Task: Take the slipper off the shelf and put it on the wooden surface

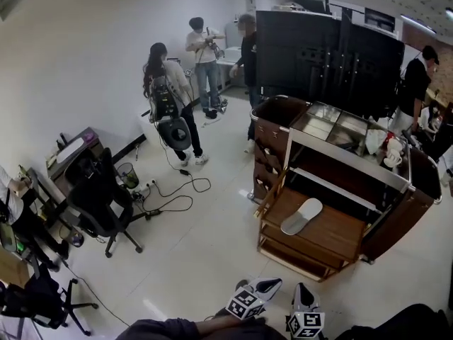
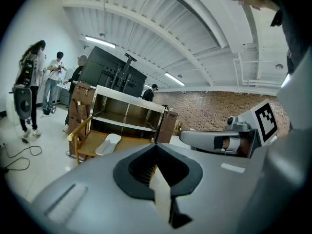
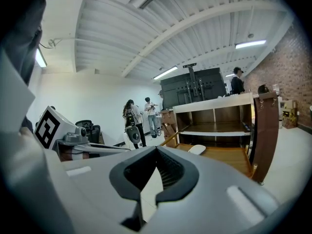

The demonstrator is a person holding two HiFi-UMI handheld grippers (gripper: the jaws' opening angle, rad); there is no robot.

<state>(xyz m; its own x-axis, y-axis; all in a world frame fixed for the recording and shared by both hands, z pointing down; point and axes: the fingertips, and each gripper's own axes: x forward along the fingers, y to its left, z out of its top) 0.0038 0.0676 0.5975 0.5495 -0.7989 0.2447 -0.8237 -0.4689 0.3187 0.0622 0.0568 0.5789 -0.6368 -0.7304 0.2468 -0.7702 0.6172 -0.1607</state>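
Note:
A pale grey slipper (image 1: 302, 216) lies flat on the wooden surface (image 1: 338, 236) of a brown trolley, below its metal shelf (image 1: 345, 185). The slipper (image 2: 108, 144) also shows in the left gripper view, and small (image 3: 197, 149) in the right gripper view. Both grippers hang low by the person's body, well back from the trolley. My left gripper (image 1: 268, 286) (image 2: 156, 149) is shut with nothing in it. My right gripper (image 1: 303, 290) (image 3: 156, 152) is shut and holds nothing either. Each one appears at the edge of the other's view.
Cups and a white bag (image 1: 375, 140) sit on the trolley top. Black screens (image 1: 325, 55) stand behind it. Three people (image 1: 170, 91) stand at the back and one (image 1: 417, 83) at the right. A black office chair (image 1: 99, 204) and floor cables (image 1: 177, 190) are at the left.

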